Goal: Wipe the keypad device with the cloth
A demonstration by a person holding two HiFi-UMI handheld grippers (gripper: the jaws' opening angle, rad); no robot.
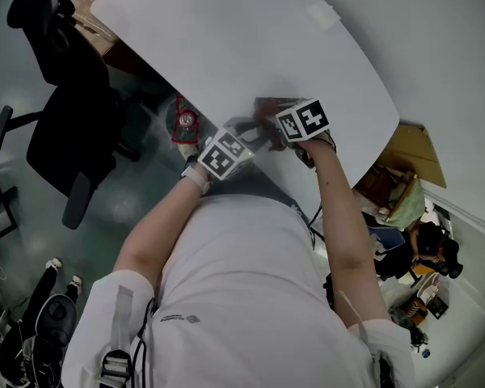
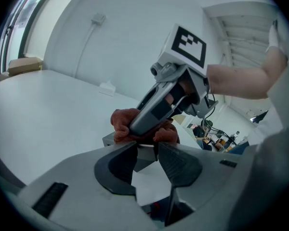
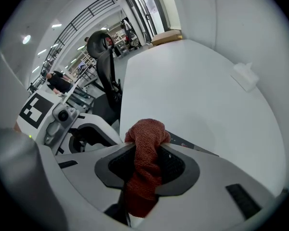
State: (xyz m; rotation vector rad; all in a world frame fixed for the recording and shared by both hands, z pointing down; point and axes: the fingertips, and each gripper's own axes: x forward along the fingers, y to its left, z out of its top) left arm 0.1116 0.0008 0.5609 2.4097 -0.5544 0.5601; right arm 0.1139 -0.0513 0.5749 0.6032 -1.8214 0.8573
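Both arms reach forward to the near edge of the white tabletop [image 1: 250, 39]. The right forearm [image 1: 345, 225] runs nearly straight out. The left forearm [image 1: 155, 229] angles in from the side, so the two marker cubes sit close together.

The right hand-held gripper [image 3: 147, 146] tips steeply down, its jaws pinching a rust-red cloth [image 3: 145, 134]. The cloth bulges in a wad past the tips and hangs in a fold behind them. In the left gripper view, that wad rests on top of the grey keypad device [image 2: 144, 158], which lies on the tabletop close to its edge.

The left hand-held gripper [image 2: 145, 147] comes in at a shallower slant from the near side. Its jaws are spread wide, with the device's near end between the tips. Whether the pads touch the device's sides cannot be made out. Beyond the tabletop's left side, a black office chair [image 1: 65, 128] stands on the floor.
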